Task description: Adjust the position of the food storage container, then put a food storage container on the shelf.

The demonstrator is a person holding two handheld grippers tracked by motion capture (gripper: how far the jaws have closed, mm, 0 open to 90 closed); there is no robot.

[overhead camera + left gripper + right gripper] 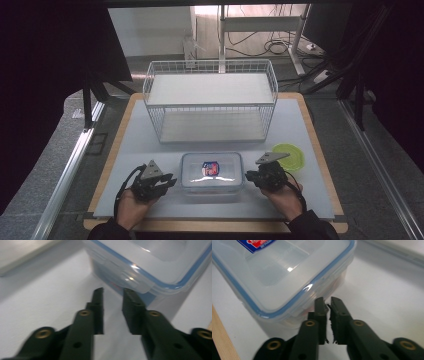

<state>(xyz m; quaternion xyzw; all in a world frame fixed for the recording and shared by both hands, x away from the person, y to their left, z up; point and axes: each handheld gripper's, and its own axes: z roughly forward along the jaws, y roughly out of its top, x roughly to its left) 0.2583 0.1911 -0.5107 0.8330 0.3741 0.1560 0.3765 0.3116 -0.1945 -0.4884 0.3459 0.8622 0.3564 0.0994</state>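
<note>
A clear plastic food container (212,172) with a blue-sealed lid and a red-and-blue label sits on the white table mat, near the front. My left gripper (169,181) is at its left end. In the left gripper view this gripper (113,293) is open, its jaws a short way apart, with the tips just short of the container's (155,262) side latch. My right gripper (249,176) is at the container's right end. In the right gripper view it (326,301) is shut, with nothing seen between the jaws and the tips against the container's (282,277) wall under the lid rim.
A white wire basket rack (210,100) with two levels stands behind the container, mid-table. A green round dish (290,156) lies just right of my right gripper. The wooden table edge (215,226) runs along the front.
</note>
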